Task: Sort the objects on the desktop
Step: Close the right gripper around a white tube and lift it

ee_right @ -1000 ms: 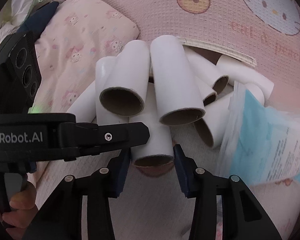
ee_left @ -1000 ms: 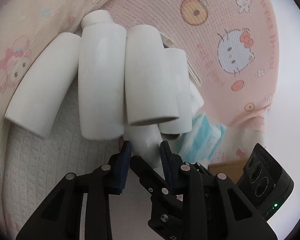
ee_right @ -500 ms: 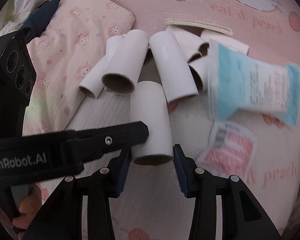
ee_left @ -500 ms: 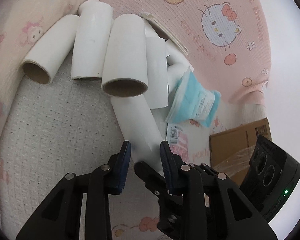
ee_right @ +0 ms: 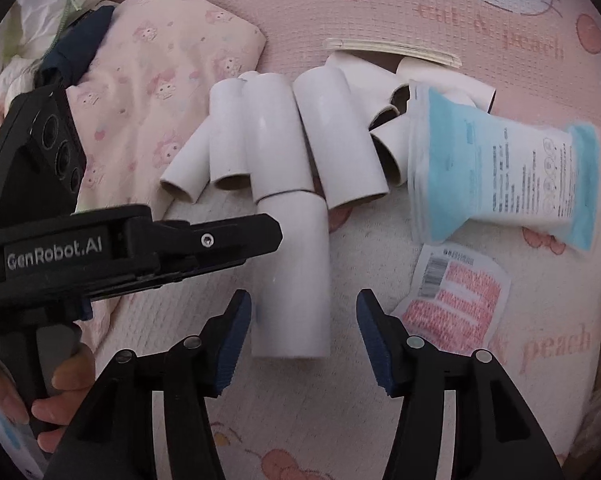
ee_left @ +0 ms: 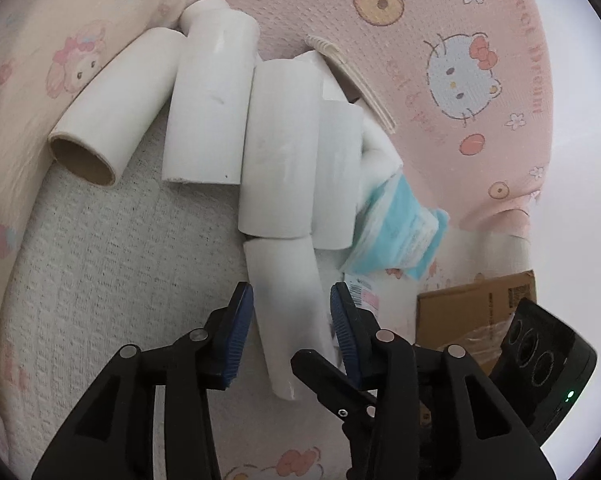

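A white cardboard tube point(ee_left: 288, 304) point(ee_right: 292, 280) lies on the white knitted bedding, its far end against a pile of similar white tubes point(ee_left: 212, 112) point(ee_right: 276, 136). My left gripper point(ee_left: 292, 312) straddles the tube's near part. Its jaws are opening, and the blue pads stand just off the tube's sides. My right gripper point(ee_right: 304, 332) straddles the same tube's near end, jaws also opening, with clear gaps on both sides. In the right wrist view one black finger point(ee_right: 236, 240) of the left gripper reaches the tube from the left.
A blue and white pack point(ee_right: 496, 168) point(ee_left: 400, 240) lies right of the pile, with a pink barcoded sachet point(ee_right: 456, 296) below it. A pink pillow point(ee_right: 148, 80) is at the left, and a cardboard box point(ee_left: 476, 304) at the right. A hand point(ee_right: 68, 380) holds the left gripper.
Both grippers drew the tube out of the pile toward the cameras while shut on it. Both pairs of jaws have now widened and let go of it.
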`<state>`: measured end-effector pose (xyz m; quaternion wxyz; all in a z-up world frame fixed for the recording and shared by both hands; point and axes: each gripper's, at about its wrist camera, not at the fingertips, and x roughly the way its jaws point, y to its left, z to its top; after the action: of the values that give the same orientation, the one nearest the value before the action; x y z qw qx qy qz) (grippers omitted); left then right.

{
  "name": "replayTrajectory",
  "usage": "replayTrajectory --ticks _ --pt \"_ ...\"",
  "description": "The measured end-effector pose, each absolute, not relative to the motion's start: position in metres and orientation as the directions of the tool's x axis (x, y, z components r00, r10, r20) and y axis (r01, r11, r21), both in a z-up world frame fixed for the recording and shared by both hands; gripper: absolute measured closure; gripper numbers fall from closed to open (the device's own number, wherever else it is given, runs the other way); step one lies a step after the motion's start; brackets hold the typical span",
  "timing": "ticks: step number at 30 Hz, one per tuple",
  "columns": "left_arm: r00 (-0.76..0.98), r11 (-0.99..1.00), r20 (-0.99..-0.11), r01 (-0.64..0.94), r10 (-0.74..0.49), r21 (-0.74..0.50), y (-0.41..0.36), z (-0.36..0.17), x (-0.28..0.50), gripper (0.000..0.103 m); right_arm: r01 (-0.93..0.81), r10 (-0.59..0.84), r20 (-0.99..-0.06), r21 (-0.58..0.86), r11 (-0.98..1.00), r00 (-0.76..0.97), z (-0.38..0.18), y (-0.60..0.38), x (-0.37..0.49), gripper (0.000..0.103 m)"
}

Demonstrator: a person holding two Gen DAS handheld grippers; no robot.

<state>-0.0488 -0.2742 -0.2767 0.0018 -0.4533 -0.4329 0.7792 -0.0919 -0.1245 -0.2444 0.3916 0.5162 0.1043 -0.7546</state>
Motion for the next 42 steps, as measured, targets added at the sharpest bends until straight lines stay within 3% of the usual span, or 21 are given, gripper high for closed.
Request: replayTrajectory --ticks 4,6,9,12,14,24,32,42 --pt "-0.593 -0.597 -0.687 0.39 0.42 -0.701 -0.276 -0.283 -0.053 0.059 0.686 -0.478 -0.871 0.277 -0.672 -0.116 -0.249 -0.127 -0.1 0.051" --pt "-0.587 -0.601 -0.699 0.403 0.409 -0.69 -0.277 -0.286 -0.055 0.068 0.657 -0.492 -0.867 0.329 -0.678 -0.074 -0.254 -0.127 -0.106 0.051" --pt "-0.594 -0.595 -0.687 0.392 0.419 -0.701 -0.278 -0.287 -0.055 0.068 0.598 -0.52 -0.854 0.417 -0.684 0.001 -0.264 -0.128 -0.117 0.051" --pt "-0.593 -0.568 -0.675 0.399 0.439 -0.72 -0.282 -0.29 -0.055 0.068 0.585 -0.511 -0.859 0.42 -0.694 0.01 -0.27 -0.131 -0.123 0.052" --pt "-0.594 -0.541 -0.668 0.414 0.449 -0.732 -0.285 -0.293 -0.056 0.068 0.586 -0.524 -0.851 0.431 -0.686 0.012 -0.27 -0.132 -0.125 0.059" --pt "-0.586 -0.542 -0.681 0.432 0.439 -0.721 -0.284 -0.29 -0.062 0.065 0.572 -0.527 -0.849 0.45 -0.686 0.037 -0.269 -0.132 -0.129 0.061" --pt "-0.547 -0.691 -0.735 0.345 0.402 -0.635 -0.262 -0.259 -0.065 0.059 0.582 -0.554 -0.832 0.453 -0.675 0.004 -0.249 -0.119 -0.11 0.061" --pt "-0.621 -0.742 -0.681 0.227 0.388 -0.63 -0.235 -0.198 -0.064 0.058 0.632 -0.596 -0.793 0.4 -0.664 -0.124 -0.192 -0.08 -0.1 0.061"
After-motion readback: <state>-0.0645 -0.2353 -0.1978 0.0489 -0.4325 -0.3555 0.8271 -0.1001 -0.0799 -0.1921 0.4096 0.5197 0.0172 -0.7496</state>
